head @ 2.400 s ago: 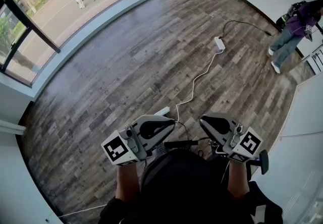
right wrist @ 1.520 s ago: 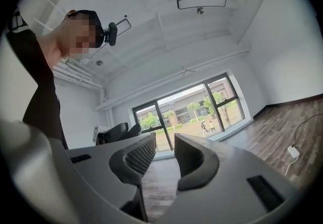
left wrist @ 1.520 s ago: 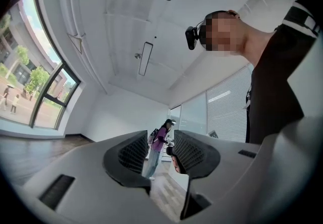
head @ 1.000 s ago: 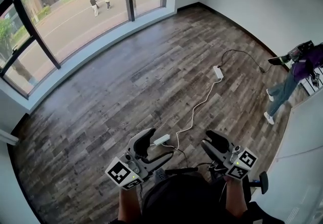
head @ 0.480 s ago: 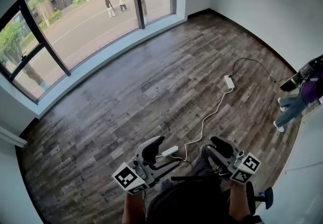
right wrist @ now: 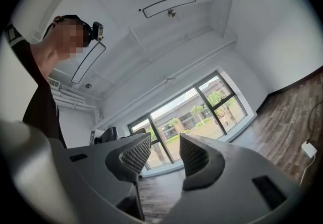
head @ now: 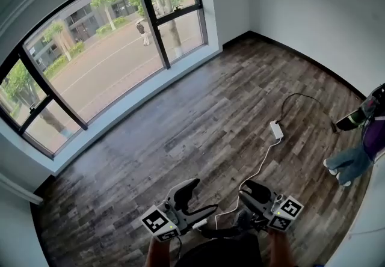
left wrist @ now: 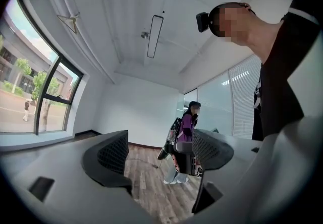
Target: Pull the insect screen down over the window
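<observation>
Left gripper [head: 203,195]: jaws wide apart, nothing between them.
Right gripper [head: 248,192]: jaws apart, empty.
Window [head: 108,61]: across the floor [head: 198,115], well apart from both grippers.
Screen: cannot be made out.

This looks like a commercial office room rather than a home. A wide, curved window [head: 108,61] with dark metal frames fills the far left side and looks out on a street [head: 90,76] lined with trees [head: 105,1]. The floor [head: 180,115] is grey-brown wood-look plank, and the walls [head: 313,7] are plain white. On the ceiling hangs a long strip light [left wrist: 155,36]. To the right, a glass partition [left wrist: 217,107] with slatted blinds [left wrist: 245,97] closes off the room. A power strip [head: 277,129] with a white cable [head: 262,160] lies on the floor.
</observation>
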Tool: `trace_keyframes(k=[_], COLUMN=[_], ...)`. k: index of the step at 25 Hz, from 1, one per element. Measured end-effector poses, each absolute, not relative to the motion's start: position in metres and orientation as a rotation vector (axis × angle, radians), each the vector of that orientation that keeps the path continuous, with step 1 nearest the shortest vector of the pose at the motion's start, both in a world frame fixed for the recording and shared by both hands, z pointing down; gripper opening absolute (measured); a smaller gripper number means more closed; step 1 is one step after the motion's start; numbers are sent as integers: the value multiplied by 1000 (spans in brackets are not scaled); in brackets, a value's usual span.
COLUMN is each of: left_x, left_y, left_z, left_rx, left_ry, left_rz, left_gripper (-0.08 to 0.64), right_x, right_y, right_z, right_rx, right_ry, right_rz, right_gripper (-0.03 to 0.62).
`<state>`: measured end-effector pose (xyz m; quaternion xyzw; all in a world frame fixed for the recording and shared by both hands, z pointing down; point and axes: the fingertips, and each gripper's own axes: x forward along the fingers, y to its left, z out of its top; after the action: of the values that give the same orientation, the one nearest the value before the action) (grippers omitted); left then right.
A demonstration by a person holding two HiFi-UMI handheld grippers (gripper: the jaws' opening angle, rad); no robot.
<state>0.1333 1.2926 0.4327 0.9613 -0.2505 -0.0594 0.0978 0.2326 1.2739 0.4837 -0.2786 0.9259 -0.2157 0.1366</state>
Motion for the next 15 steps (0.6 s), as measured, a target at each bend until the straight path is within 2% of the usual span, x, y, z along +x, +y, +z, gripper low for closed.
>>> trace_keyframes(k=[6,15], left_x=[213,280], left_y=[1226,1178], left_z=[445,415], left_rx=[2793,2852], left_ry=[-645,-456], left_rz=[-211,-256], left_gripper=[397,397], right_x=[318,380], right_y=[1209,1183], right_z=[483,469], right_rx=[-869,-1007], right_ry=[2683,2589], right_rz=[-583,-562], right_gripper=[163,163])
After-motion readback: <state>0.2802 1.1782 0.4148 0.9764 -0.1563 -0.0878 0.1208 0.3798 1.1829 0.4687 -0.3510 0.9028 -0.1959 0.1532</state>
